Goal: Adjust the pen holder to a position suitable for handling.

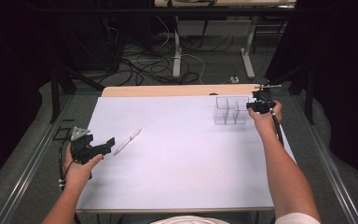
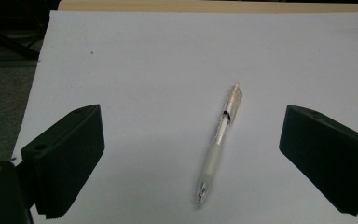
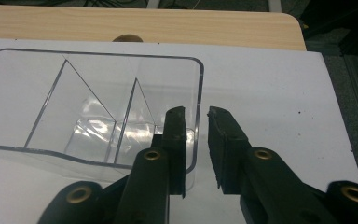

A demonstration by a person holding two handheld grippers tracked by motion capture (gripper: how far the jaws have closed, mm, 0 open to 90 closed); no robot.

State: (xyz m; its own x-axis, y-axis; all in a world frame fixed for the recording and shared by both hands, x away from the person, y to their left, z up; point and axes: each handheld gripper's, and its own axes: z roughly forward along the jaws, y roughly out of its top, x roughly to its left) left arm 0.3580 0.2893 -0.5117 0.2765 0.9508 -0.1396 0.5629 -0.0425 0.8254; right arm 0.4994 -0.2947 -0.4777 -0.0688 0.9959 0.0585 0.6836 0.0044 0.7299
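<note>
Between the wide-spread jaws of the left gripper (image 2: pixel 191 154) lies one pen (image 2: pixel 220 140), untouched on the white table (image 1: pixel 177 158). Right gripper (image 3: pixel 196 140) straddles one clear divided box's (image 3: pixel 74 93) wall, jaws narrowly parted.

Dim surrounds, bright table (image 1: pixel 182 158), soft pics, faint shadows

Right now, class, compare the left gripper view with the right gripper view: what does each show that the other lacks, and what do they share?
Left gripper view: a clear pen lying on the sheet between wide-open tongs. Right gripper view: a clear divided organizer box, with one jaw of the right tongs inside its wall and the other outside, a narrow gap between them. Both share the white sheet and the wooden table edge beyond it.
</note>
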